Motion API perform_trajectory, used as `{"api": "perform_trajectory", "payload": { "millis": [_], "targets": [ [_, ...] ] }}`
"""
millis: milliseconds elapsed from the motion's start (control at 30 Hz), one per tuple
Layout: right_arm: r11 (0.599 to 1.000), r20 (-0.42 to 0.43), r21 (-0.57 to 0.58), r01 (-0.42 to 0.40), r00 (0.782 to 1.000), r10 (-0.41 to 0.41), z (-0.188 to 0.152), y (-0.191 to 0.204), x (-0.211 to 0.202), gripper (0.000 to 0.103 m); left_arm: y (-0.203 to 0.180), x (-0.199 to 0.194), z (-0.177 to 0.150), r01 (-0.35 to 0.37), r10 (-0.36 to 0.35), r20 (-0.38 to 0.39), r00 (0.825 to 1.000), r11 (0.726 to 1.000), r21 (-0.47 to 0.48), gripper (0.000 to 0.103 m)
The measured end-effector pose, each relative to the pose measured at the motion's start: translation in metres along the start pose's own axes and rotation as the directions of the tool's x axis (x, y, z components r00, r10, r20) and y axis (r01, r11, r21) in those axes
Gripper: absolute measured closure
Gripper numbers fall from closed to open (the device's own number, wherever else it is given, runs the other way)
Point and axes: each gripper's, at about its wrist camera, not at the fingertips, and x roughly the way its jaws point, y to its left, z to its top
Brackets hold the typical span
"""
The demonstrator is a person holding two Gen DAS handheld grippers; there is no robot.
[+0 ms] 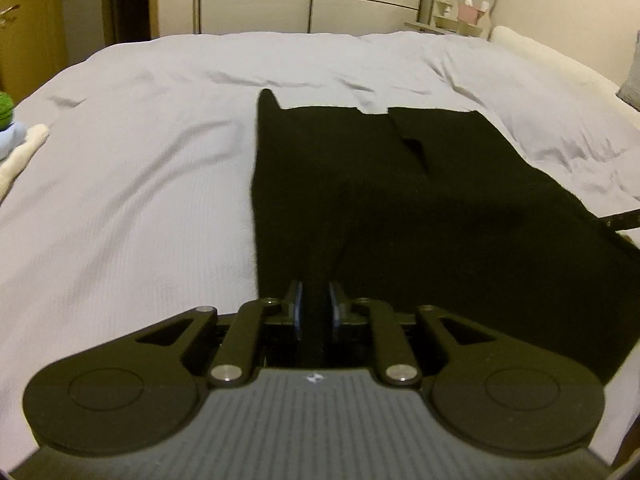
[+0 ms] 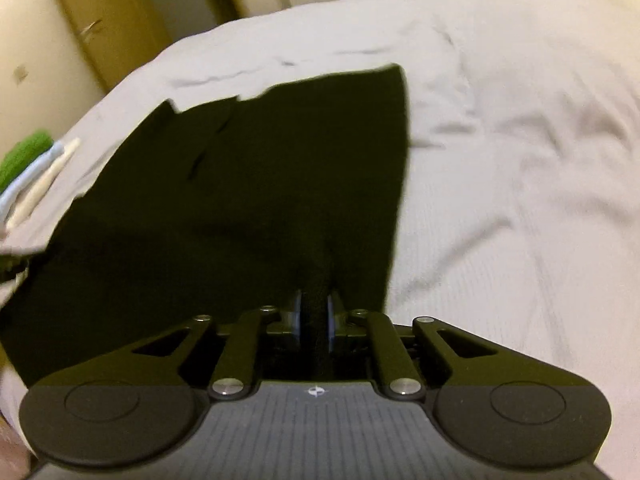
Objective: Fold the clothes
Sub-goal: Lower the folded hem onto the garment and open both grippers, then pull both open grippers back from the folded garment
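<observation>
A black garment [image 1: 400,200] lies spread across a bed covered in a pale sheet [image 1: 140,160]. The left gripper [image 1: 316,304] has its fingers clamped on a bunched near edge of the fabric. The right gripper [image 2: 316,312] likewise pinches the near edge, though blur softens that view. Folded clothes [image 2: 28,168], possibly a small stack, sit at the far left.

No readable text, only a small white emblem on the left gripper [image 1: 315,294] body, same emblem on the right gripper [image 2: 315,300] body
</observation>
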Motion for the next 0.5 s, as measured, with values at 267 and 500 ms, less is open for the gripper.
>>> {"api": "perform_trajectory", "payload": {
  "millis": [267, 500],
  "targets": [
    [0.976, 0.168, -0.144, 0.166, 0.976, -0.141, -0.018, 0.047, -0.053, 0.074, -0.016, -0.053, -0.008, -0.015, 0.009, 0.106, 0.994, 0.999, 0.052, 0.084],
    [0.935, 0.152, -0.278, 0.221, 0.971, -0.184, -0.091, 0.074, -0.057, 0.073, -0.048, -0.035, -0.055, -0.068, 0.06, 0.038, 0.997, 0.963, 0.259, 0.082]
  ]
}}
